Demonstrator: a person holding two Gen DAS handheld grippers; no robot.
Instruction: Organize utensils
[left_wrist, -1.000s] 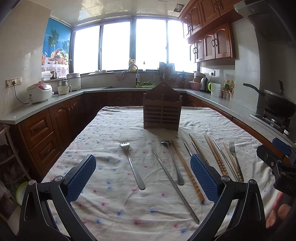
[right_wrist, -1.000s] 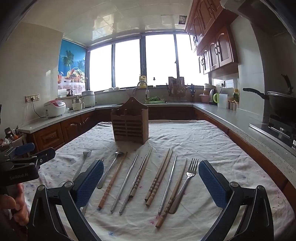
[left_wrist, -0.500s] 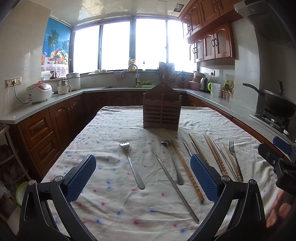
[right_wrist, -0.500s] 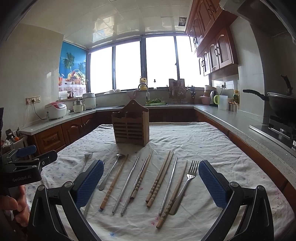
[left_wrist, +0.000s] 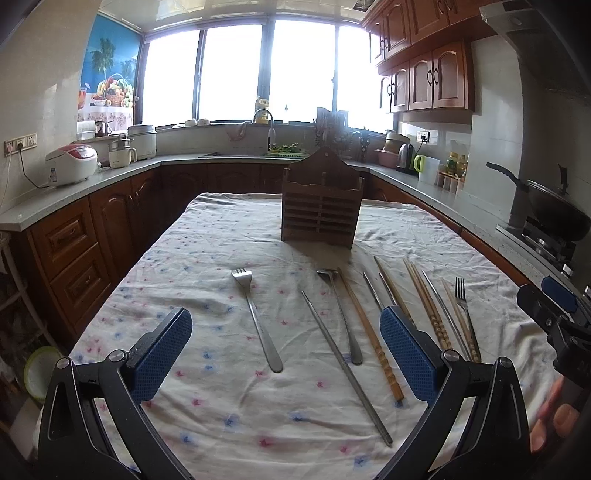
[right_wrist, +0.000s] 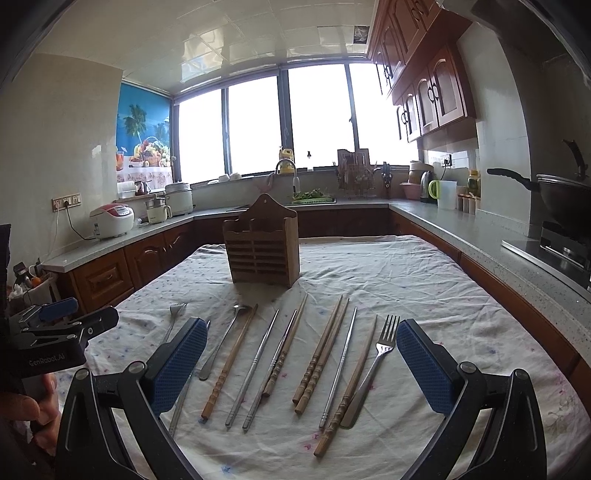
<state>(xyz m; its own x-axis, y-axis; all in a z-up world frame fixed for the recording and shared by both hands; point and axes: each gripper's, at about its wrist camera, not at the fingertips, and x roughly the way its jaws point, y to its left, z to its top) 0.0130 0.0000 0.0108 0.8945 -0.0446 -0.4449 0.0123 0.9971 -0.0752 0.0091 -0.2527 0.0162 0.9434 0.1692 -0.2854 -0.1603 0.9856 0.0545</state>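
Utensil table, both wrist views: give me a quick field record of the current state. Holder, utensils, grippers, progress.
holder: wooden utensil holder, upright at the far middle of the tablecloth, nothing seen in it
forks: two, left fork lying alone, right fork at the right end of the row
spoon: metal spoon lying flat
chopsticks: wooden chopsticks and metal chopsticks, mixed in a row
left gripper: jaws open, empty
right gripper: jaws open, empty
progress: nothing sorted yet

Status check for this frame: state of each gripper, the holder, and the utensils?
Left gripper: open, holding nothing.
Right gripper: open, holding nothing.
Wooden utensil holder: upright on the tablecloth, no utensils showing.
Forks, spoon, chopsticks: lying flat on the tablecloth.
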